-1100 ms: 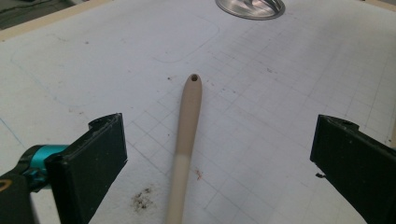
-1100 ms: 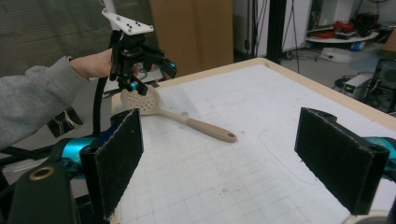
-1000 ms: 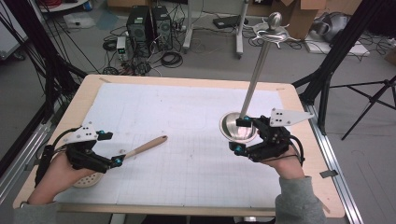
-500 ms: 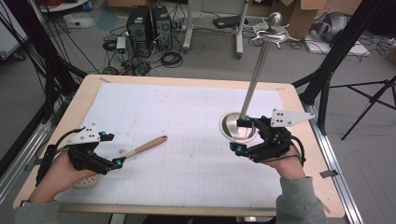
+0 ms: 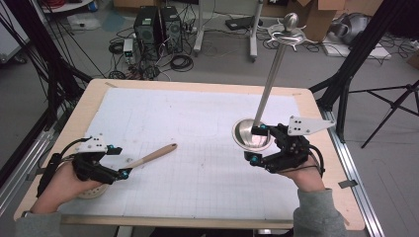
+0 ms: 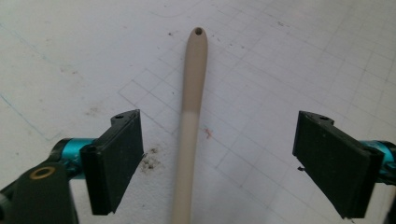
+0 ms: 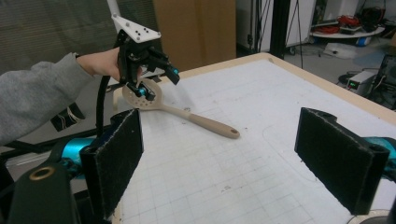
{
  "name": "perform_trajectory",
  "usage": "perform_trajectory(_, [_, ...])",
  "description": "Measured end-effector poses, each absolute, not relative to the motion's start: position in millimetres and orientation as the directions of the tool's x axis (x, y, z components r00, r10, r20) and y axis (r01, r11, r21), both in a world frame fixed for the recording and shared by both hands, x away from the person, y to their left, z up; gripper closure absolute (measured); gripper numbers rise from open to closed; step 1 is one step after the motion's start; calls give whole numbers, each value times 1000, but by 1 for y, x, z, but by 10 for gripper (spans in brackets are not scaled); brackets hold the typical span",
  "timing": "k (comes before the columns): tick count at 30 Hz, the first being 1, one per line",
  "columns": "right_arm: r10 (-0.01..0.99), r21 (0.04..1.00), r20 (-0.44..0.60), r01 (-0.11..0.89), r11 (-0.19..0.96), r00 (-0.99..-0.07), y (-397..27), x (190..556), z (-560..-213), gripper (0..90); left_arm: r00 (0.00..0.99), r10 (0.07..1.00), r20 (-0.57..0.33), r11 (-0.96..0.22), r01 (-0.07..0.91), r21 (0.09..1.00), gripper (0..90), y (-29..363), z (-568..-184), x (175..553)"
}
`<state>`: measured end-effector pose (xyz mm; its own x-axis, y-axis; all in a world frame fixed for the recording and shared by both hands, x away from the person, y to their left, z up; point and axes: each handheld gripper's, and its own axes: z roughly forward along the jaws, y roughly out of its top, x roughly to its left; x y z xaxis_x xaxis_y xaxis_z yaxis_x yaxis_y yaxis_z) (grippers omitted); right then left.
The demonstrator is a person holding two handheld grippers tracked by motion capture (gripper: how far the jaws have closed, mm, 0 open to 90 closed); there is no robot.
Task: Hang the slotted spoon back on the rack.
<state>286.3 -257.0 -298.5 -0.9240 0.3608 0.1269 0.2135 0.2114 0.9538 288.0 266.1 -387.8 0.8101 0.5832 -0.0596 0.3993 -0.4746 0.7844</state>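
Note:
A beige slotted spoon [image 5: 154,153] lies on the white gridded mat, its handle pointing toward the middle of the table. Its round head [image 7: 141,95] sits under the person's left hand. My left gripper [image 5: 121,161] is open over the spoon. In the left gripper view the handle [image 6: 193,93] runs up between the two jaws, nearer the left one and touching neither. My right gripper [image 5: 254,144] is open with nothing between its jaws, right beside the round base [image 5: 247,136] of a metal stand. The left gripper [image 7: 161,83] appears across the table in the right gripper view.
The stand's thin pole [image 5: 269,81] rises from the base and leans back to a knobbed top [image 5: 289,23]. The mat [image 5: 197,123] covers most of the wooden table [image 5: 89,101]. Computers, cables and tripod legs are on the floor beyond the far edge.

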Motion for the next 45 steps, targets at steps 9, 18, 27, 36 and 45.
perform_trajectory(9, [360,955,122,209,211,-925,-258,286,-299,142,813,579,-59,-511,419,751,228,265,-392,291])
perform_trajectory(18, [358,953,127,213,214,-925,-258,285,-299,142,803,595,-35,-547,437,714,320,261,-400,294])
perform_trajectory(27, [359,955,128,213,207,-925,-262,283,-298,143,785,619,-23,-576,473,666,411,264,-412,298])
perform_trajectory(36, [358,955,123,209,211,-925,-261,283,-299,144,783,621,-35,-586,494,642,492,264,-415,299])
perform_trajectory(45, [359,953,128,214,212,-925,-261,283,-300,144,776,630,-28,-606,514,607,534,264,-415,300])
